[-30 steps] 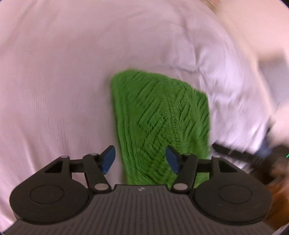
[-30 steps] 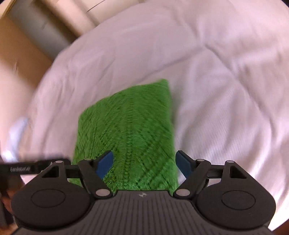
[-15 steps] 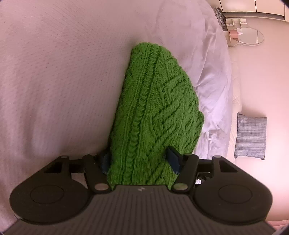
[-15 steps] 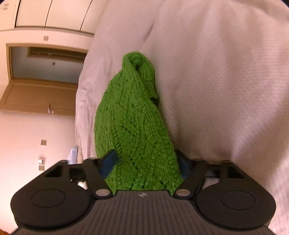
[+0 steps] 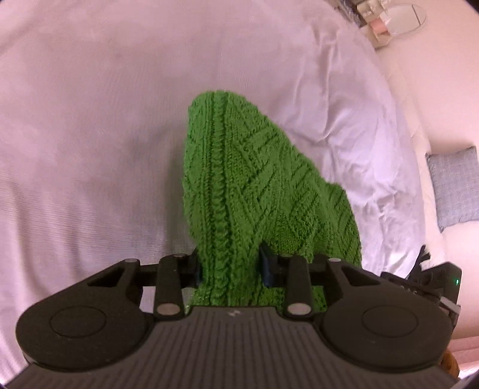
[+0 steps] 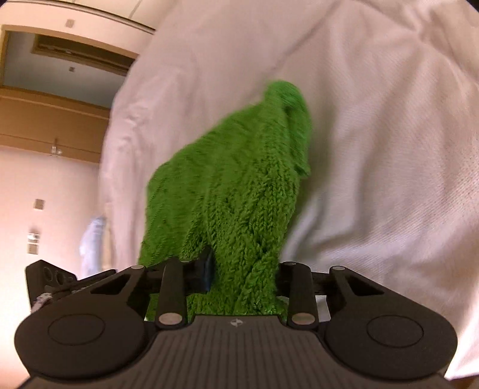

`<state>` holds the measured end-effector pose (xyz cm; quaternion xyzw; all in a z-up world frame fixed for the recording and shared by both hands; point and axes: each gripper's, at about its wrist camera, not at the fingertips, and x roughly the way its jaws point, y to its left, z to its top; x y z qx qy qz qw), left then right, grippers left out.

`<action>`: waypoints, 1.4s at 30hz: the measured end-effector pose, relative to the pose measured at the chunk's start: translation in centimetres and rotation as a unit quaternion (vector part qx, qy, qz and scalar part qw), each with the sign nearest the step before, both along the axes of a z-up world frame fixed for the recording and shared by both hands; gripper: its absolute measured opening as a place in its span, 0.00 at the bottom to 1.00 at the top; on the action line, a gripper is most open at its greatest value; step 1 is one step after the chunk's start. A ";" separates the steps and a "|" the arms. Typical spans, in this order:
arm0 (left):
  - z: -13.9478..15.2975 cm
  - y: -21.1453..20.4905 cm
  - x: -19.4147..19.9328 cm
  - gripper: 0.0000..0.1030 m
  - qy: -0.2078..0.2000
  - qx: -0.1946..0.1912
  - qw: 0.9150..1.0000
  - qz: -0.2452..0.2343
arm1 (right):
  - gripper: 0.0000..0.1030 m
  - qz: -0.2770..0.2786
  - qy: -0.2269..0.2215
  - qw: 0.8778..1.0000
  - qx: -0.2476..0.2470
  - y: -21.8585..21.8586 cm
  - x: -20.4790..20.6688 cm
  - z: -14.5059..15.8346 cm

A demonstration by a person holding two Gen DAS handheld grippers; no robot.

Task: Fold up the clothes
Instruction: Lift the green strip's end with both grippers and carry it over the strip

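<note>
A green cable-knit sweater [image 5: 248, 185] lies folded on a white bed [image 5: 89, 134]. My left gripper [image 5: 230, 266] is shut on its near edge, with knit bunched between the blue pads. The sweater also shows in the right wrist view [image 6: 236, 191], lifted and hanging in a hump. My right gripper [image 6: 242, 275] is shut on its near edge. The other gripper's black body [image 5: 431, 281] shows at the lower right of the left wrist view and at the lower left of the right wrist view [image 6: 54, 281].
The white bedding [image 6: 374, 149] is wrinkled around the sweater. A grey-blue cushion [image 5: 455, 185] lies on the floor at the right. A round mirror and small items [image 5: 395, 15] stand at the far right. A wooden door frame [image 6: 54, 119] is at the left.
Both grippers came down from above onto the sweater's near edge, closed on it, and have raised it off the bed into a hump.
</note>
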<state>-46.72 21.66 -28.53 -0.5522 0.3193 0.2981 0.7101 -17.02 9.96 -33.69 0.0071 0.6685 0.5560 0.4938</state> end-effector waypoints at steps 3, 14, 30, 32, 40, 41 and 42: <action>4.0 -0.3 -2.2 0.28 -0.001 0.015 1.000 0.023 | 0.31 0.003 0.014 1.000 0.017 0.2 -0.8 3.2; 14.4 0.8 -16.3 0.29 -0.017 0.103 0.984 0.144 | 0.31 0.107 0.023 0.989 0.103 7.4 -9.6 14.3; 15.9 18.3 -49.7 0.29 0.025 0.116 0.980 0.161 | 0.31 0.122 0.079 0.984 0.105 24.3 -42.0 15.4; 15.6 21.6 -52.7 0.29 0.024 0.120 0.980 0.159 | 0.31 0.118 0.082 0.984 0.104 27.2 -46.1 15.2; 11.8 32.2 -59.2 0.29 0.008 0.110 0.983 0.147 | 0.31 0.102 0.058 0.987 0.114 36.4 -54.9 13.1; 11.1 33.0 -59.6 0.29 0.009 0.106 0.983 0.146 | 0.31 0.099 0.056 0.987 0.110 37.0 -55.5 12.6; 10.5 33.9 -60.0 0.29 0.009 0.103 0.984 0.145 | 0.31 0.098 0.054 0.988 0.106 38.0 -56.3 12.1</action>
